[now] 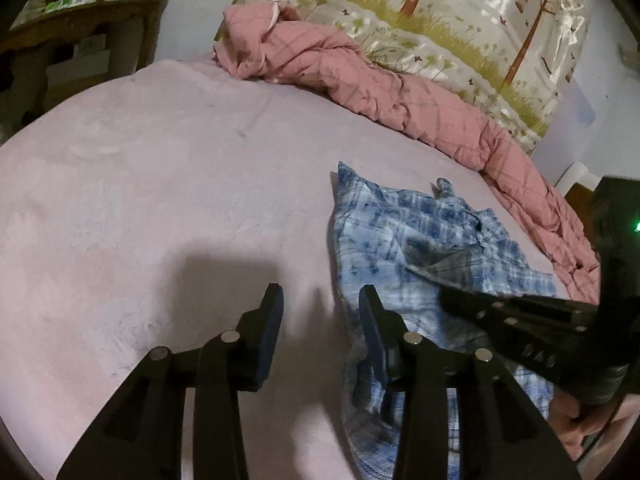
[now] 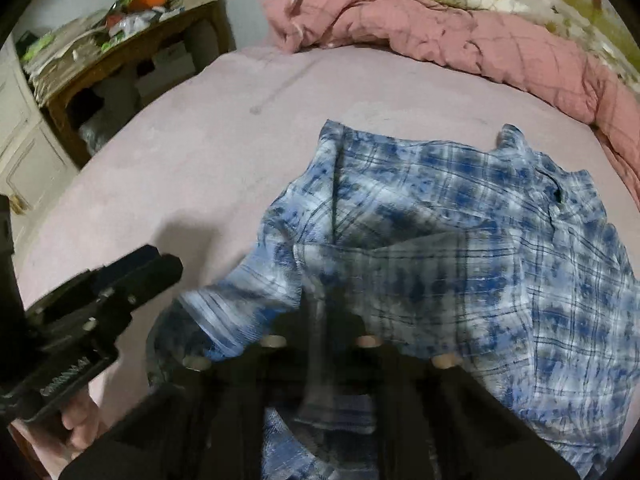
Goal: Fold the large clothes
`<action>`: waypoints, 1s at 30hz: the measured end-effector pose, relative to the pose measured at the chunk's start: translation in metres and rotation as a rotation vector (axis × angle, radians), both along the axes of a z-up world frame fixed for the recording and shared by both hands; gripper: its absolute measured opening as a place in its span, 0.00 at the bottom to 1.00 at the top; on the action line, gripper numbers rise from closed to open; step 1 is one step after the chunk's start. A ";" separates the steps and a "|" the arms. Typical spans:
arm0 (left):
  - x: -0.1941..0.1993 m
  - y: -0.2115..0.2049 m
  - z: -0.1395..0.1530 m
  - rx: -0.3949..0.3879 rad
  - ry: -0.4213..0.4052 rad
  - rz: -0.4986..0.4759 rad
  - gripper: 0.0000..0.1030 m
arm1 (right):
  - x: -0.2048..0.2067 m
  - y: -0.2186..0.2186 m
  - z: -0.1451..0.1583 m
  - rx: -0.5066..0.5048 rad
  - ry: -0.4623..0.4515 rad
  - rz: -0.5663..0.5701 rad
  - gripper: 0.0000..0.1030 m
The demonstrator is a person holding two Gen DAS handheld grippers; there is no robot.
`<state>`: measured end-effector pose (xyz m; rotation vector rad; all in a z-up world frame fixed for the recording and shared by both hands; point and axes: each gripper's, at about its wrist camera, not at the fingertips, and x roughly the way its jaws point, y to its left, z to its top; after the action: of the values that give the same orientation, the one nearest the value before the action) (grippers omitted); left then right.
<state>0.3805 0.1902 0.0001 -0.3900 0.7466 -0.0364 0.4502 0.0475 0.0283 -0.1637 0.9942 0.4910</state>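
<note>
The blue plaid shirt (image 2: 460, 220) lay rumpled on the pink bed (image 1: 160, 200), barely half folded. The left gripper (image 1: 320, 312) hung spread and empty; the right gripper (image 2: 320, 320) pinched shirt cloth (blurred, mind), with most folding left.

My left claw (image 1: 320, 312), low in the frame, is matte black: two flat blue-grey fingers (image 1: 272, 320) on angular arms with round silver studs. My right claw (image 1: 452, 300) is black too, with small screws and a green light at right.
</note>
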 end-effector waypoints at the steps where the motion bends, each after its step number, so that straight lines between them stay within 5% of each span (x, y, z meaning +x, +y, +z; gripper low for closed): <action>1: 0.001 -0.003 0.000 -0.002 -0.002 -0.010 0.37 | -0.001 -0.003 0.003 0.003 -0.016 -0.006 0.05; 7: 0.011 -0.029 -0.012 0.039 0.035 -0.076 0.37 | -0.008 -0.021 0.030 0.042 -0.056 0.006 0.05; 10: 0.021 -0.036 -0.033 0.066 0.127 -0.079 0.02 | -0.004 -0.029 0.035 0.044 -0.050 -0.012 0.05; 19: 0.016 -0.029 -0.030 0.065 0.106 -0.064 0.02 | -0.007 -0.028 0.029 0.106 -0.028 0.046 0.07; 30: 0.021 -0.013 -0.042 0.100 0.191 0.036 0.00 | -0.013 0.013 0.003 -0.060 0.015 0.117 0.21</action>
<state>0.4018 0.1774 -0.0414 -0.3139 0.9253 0.0732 0.4376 0.0603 0.0311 -0.2733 1.0183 0.5706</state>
